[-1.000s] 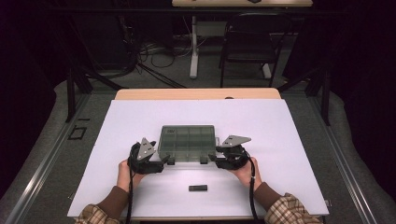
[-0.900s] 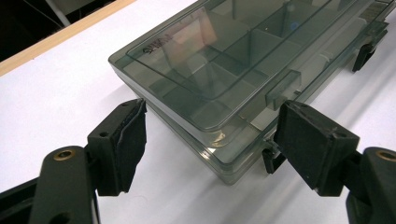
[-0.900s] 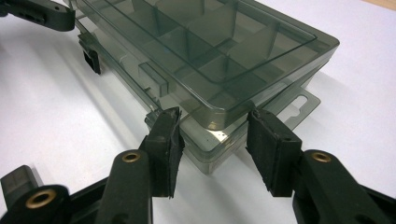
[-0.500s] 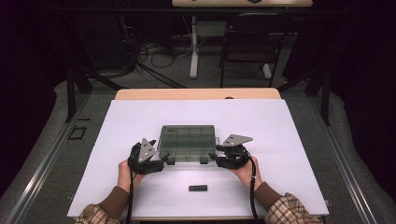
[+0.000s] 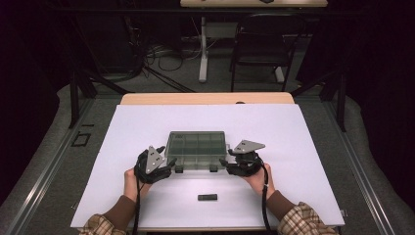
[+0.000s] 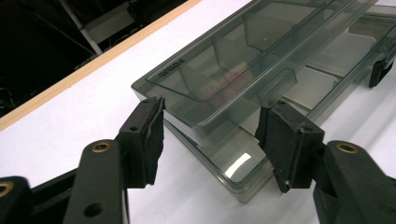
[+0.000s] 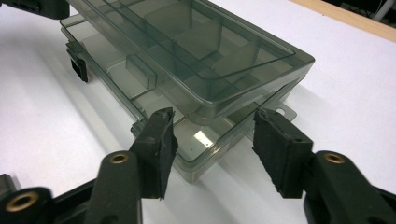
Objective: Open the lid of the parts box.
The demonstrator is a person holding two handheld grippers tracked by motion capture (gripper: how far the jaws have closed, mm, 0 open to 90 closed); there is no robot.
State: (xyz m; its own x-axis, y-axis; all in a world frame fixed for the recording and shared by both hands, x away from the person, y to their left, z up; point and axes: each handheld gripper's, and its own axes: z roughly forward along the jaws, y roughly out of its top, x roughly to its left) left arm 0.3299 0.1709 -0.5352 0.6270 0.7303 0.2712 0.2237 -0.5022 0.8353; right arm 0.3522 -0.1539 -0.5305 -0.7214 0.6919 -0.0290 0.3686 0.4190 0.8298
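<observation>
1. The fingers of the left gripper stand spread on either side of the near left corner of the smoky clear compartment box. They have just been closing, with the corner between them. The left pad lies at the lid's edge; I cannot tell whether either pad presses on it.
2. The fingers of the right gripper are also spread, around the box's near right corner. They have just been opening, and both pads stand clear of the plastic.
3. The box lies on the white table, near its middle and a little toward the near edge, between the two grippers.
4. In both gripper views the lid sits slightly raised above the base, with a gap along the near edge.
5. Two dark latches hang at the box's near side.
6. A small black block lies on the table nearer the person, apart from the box.
7. Each hand holds its gripper from behind, plaid sleeves at the near edge.
</observation>
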